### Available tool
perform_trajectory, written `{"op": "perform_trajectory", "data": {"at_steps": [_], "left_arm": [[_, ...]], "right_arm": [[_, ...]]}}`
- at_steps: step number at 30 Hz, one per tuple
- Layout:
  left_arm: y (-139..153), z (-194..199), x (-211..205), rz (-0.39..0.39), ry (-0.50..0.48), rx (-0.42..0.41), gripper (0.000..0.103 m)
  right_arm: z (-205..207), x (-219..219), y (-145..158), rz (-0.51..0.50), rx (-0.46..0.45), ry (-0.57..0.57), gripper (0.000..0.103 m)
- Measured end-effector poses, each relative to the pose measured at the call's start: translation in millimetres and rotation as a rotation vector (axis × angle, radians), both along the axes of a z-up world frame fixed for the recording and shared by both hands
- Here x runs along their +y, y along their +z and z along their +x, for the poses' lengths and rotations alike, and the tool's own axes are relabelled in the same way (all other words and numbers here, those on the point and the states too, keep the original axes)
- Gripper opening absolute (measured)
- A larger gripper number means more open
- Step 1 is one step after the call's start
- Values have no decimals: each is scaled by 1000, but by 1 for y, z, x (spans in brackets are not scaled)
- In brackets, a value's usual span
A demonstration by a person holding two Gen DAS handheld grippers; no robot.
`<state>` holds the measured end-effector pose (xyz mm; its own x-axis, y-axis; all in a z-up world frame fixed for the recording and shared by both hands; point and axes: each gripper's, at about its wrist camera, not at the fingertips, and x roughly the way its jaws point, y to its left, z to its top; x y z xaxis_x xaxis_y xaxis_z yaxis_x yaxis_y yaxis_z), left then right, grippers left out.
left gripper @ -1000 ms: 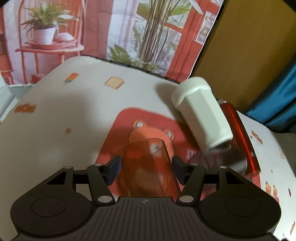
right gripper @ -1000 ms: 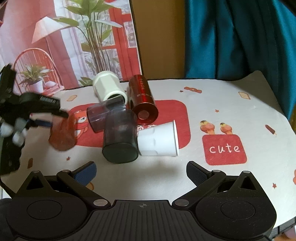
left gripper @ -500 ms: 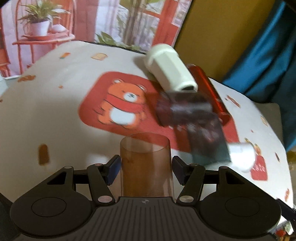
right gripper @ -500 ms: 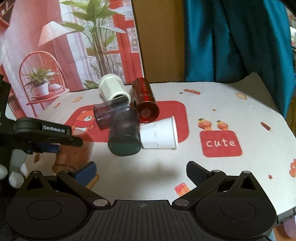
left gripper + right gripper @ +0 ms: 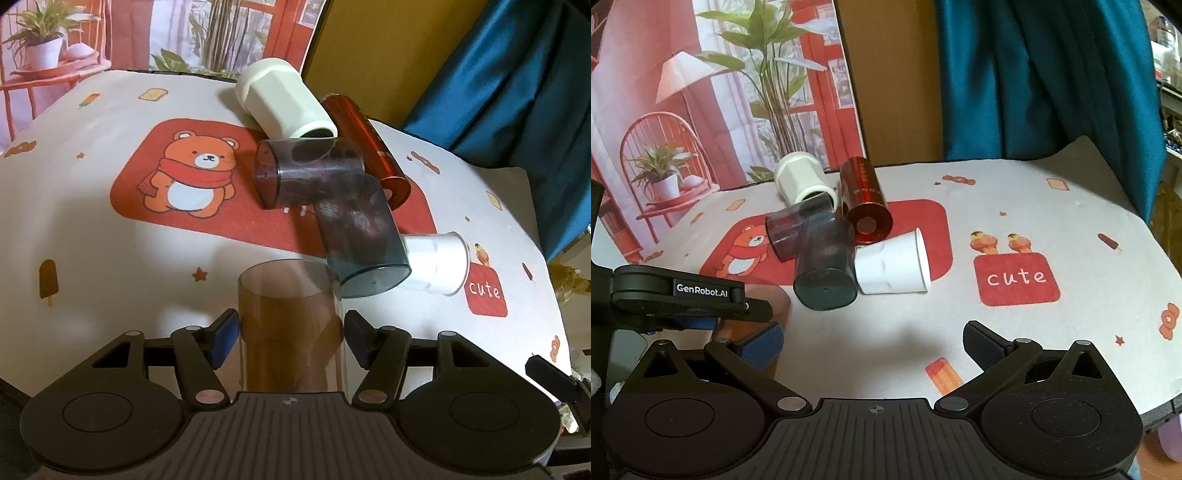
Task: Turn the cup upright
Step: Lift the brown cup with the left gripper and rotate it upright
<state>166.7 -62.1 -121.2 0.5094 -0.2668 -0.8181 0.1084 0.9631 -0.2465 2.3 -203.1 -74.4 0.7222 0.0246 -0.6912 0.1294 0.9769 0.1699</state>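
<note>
My left gripper (image 5: 290, 332) is shut on a clear orange-brown cup (image 5: 290, 325), which stands upright with its open mouth up at the near left of the table. In the right wrist view the cup (image 5: 781, 302) is mostly hidden behind the left gripper (image 5: 701, 295). A pile of cups lies on its side mid-table: a cream cup (image 5: 284, 101), a red metallic one (image 5: 367, 147), a smoky purple one (image 5: 306, 171), a dark teal one (image 5: 364, 243) and a white paper cup (image 5: 437, 262). My right gripper (image 5: 873, 341) is open and empty above the table's near edge.
The table carries a white cloth (image 5: 1034, 206) with a bear patch (image 5: 192, 173) and a red "cute" patch (image 5: 1015, 278). A printed backdrop (image 5: 720, 92), a brown wall panel and a teal curtain (image 5: 1052, 74) stand behind. The table's right edge curves off near the curtain.
My left gripper has swung the orange-brown cup from the bear patch back to the near left and turned it upright. The right gripper has risen slightly and stays open.
</note>
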Motion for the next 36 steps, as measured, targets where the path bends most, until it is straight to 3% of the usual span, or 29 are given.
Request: {"op": "perform_trajectory", "data": {"at_steps": [3,6,11,13,17,22,25,29,33,36], "left_arm": [[-1,3,7,-39,-10,21,69],[6,-1,19,-39,8,-4,90],[37,-18,47,2,28,-163,94],[50,-26,59,43,32,-231,102],[66,-41,85,142,70,-319,103],[64,-55,117,185,137,-329,103],[58,-62,127,193,165,-337,103],[51,-69,139,132,188,-305,103],[39,-78,140,73,193,-255,103],[32,-81,134,77,166,-229,103]], "right_arm": [[0,0,3,14,-6,9,103],[4,-1,5,37,14,11,103],[21,9,5,23,56,50,103],[27,20,6,11,59,89,103],[44,39,13,59,37,135,103],[73,64,15,77,70,213,103],[89,66,2,184,144,193,103],[106,71,-21,228,287,140,96],[116,79,-33,229,328,150,91],[122,81,-43,249,349,148,84]]}}
